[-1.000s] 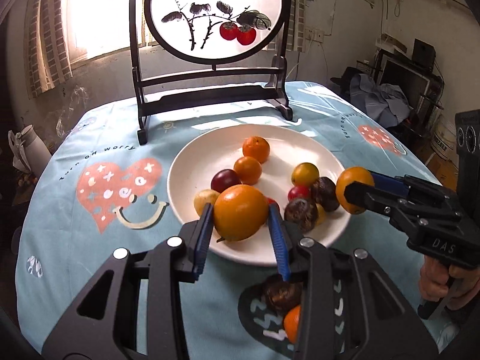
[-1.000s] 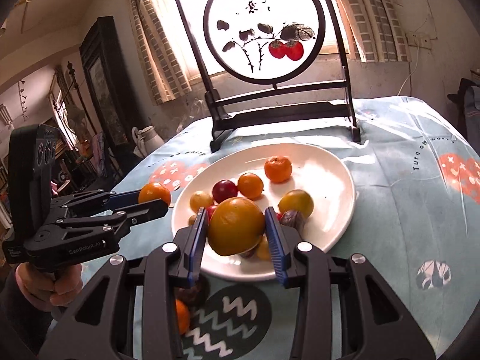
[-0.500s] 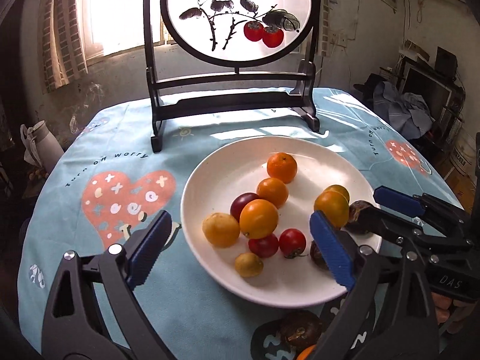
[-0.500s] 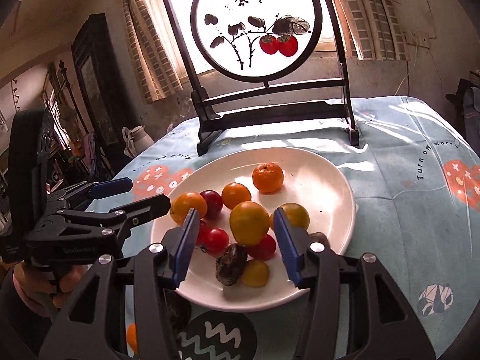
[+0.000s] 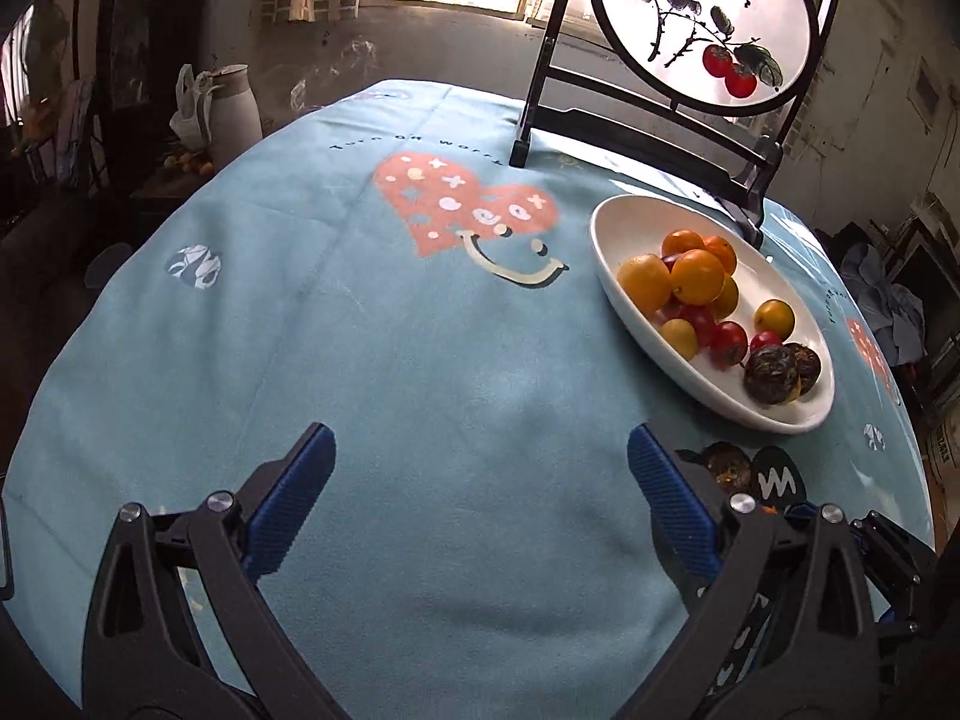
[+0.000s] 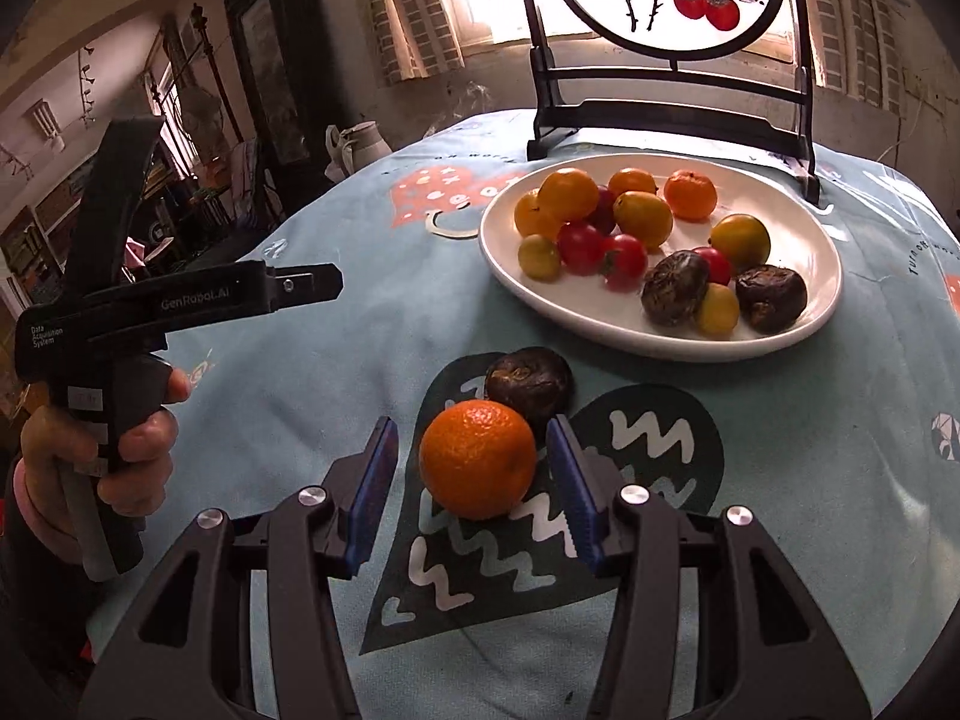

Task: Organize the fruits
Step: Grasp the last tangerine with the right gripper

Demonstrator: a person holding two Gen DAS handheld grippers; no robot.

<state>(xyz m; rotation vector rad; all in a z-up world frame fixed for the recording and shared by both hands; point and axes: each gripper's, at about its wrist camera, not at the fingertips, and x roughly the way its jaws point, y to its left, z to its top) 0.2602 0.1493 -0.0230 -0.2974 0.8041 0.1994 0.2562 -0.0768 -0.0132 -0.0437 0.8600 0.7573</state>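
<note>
My plate (image 6: 600, 318) on bench (image 6: 300, 360) holds oranges, tomatoes, dark fruits. Left gripper (image 5: 480, 504) opening wide, empty. Right gripper (image 6: 474, 480) released, straddling orange (image 6: 477, 459) on cloth beside dark fruit (image 6: 528, 381).

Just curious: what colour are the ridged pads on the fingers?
Blue, on black fingers. The right wrist view shows them best, either side of the orange.

Glossy white plate (image 6: 600, 324), matt tablecloth (image 5: 420, 360)
</note>
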